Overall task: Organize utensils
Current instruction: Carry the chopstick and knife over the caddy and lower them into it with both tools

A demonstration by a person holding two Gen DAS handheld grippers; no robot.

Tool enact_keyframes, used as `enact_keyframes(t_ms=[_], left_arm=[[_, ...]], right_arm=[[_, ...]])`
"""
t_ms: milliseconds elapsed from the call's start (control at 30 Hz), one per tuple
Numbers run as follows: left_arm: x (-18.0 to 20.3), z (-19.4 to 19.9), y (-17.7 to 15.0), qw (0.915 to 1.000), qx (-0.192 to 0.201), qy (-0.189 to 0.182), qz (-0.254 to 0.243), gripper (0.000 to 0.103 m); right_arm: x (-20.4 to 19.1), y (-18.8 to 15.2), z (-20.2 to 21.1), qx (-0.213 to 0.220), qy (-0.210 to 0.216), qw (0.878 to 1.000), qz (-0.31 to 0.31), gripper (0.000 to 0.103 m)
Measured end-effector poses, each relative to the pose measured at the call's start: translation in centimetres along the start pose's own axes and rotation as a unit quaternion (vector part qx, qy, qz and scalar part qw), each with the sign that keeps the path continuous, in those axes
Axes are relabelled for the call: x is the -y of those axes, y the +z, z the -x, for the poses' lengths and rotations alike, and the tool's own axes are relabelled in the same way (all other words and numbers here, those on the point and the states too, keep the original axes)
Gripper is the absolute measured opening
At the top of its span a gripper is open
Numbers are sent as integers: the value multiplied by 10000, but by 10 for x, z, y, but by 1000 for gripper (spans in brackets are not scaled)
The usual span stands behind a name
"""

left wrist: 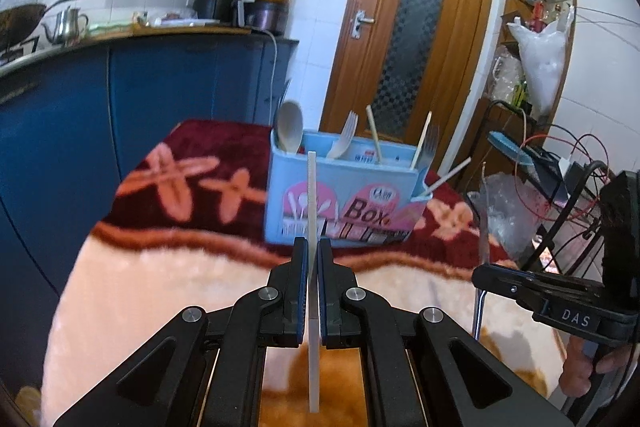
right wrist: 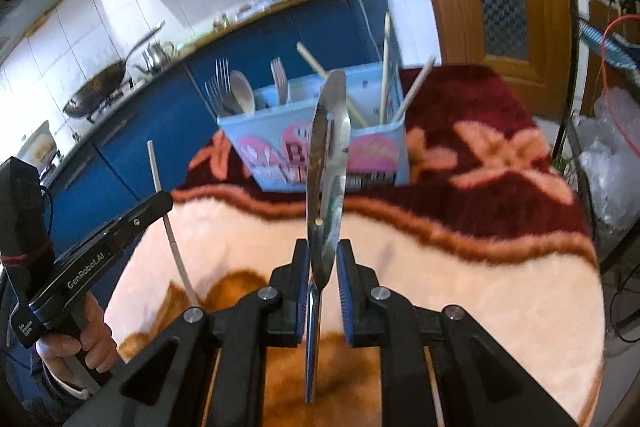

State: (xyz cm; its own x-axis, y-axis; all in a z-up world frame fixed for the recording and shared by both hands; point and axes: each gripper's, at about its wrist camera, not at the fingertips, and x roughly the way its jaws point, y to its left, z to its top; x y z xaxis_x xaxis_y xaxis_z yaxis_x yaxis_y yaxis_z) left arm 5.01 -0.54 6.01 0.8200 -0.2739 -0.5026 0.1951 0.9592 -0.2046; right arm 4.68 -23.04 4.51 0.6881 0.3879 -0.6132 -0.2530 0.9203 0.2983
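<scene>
Over a plush blanket (left wrist: 160, 287), a light, stiff chopstick (left wrist: 311, 195) is clamped mid-length by the left gripper (left wrist: 313, 251); a slick metal spoon (right wrist: 326, 179) is pinched at its neck by the right gripper (right wrist: 323, 259).

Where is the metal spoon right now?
The metal spoon stands upright, clamped in the right claw, held above the blanket in front of the blue utensil box.
</scene>
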Motion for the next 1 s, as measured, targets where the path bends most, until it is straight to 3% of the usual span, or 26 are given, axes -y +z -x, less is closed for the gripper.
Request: enact_keyframes(t_ms=[400,667,1000], left_arm=[[12,6,55,9967,789,-35,-204,4],[16,12,97,9877,1529,-34,-317,4],[9,-30,107,9859,1640,152,-286,4]], right_arm=[[-8,15,16,952,-362,9943,317,16],[-2,19,12,1072,-380,9932,249,16],[6,25,6,1141,-444,9923,160,16]])
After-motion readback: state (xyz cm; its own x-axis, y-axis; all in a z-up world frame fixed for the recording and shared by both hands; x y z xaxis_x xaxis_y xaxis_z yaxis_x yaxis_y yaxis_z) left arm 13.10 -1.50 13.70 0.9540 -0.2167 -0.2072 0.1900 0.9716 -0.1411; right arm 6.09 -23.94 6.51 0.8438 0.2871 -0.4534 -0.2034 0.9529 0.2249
